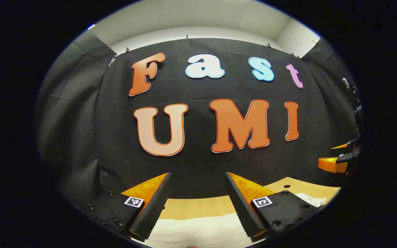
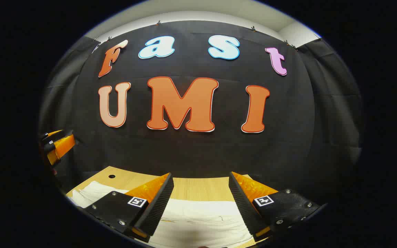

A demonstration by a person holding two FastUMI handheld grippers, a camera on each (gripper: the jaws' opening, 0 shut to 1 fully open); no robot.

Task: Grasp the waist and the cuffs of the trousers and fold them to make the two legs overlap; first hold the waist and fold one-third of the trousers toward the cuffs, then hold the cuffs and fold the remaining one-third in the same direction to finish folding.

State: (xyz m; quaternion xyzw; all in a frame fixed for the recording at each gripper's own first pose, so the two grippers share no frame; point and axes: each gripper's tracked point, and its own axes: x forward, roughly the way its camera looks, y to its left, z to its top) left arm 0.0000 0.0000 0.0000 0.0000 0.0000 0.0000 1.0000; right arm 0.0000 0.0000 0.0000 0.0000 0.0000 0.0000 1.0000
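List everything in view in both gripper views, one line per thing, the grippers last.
trousers: one, white, spread flat on the table below both grippers, also in the left gripper view.
table: one, light wood, under the trousers, with a small dark hole near its far left corner.
booth wall: black cloth, behind the table.
upper wall: white, above the cloth.
left gripper: one, fingers apart and holding nothing, above the trousers; also at the left edge of the right gripper view.
right gripper: one, fingers apart, holding nothing, above the trousers; also at the right edge of the left gripper view.
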